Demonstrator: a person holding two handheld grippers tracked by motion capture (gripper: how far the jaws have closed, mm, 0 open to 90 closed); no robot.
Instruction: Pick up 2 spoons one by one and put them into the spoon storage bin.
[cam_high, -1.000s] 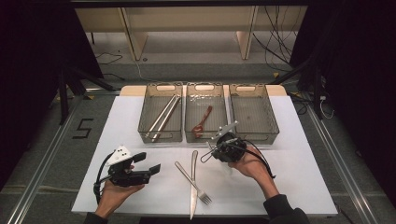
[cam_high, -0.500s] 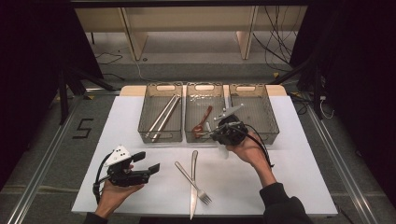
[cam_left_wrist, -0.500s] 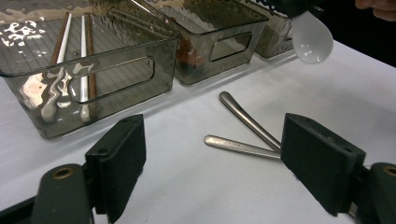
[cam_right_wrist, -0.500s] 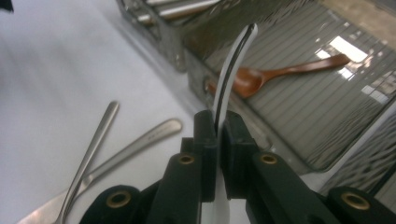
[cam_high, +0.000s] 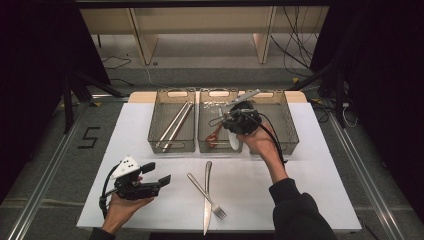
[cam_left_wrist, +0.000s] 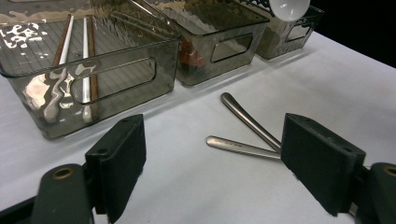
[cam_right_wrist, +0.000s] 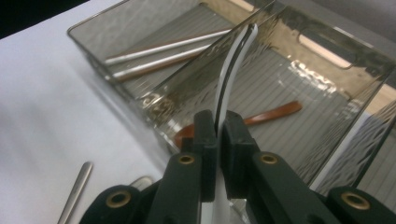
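My right gripper hangs over the middle tray, shut on a white spoon whose bowl points down toward the table. In the right gripper view the jaws of my right gripper pinch the spoon's handle. A reddish-brown spoon lies in that tray. My left gripper rests low at the table's front left, open, with nothing between its jaws. In the left gripper view, that gripper faces the handles of a knife and a fork, and the white spoon's bowl is at the top.
Three smoky clear trays stand side by side at the back. The left tray holds chopsticks; the right tray is beside my right hand. A fork and a knife lie crossed on the white table near the front.
My right gripper has risen and moved away from the front of the table to over the trays, carrying the white spoon. The left gripper has stayed put.
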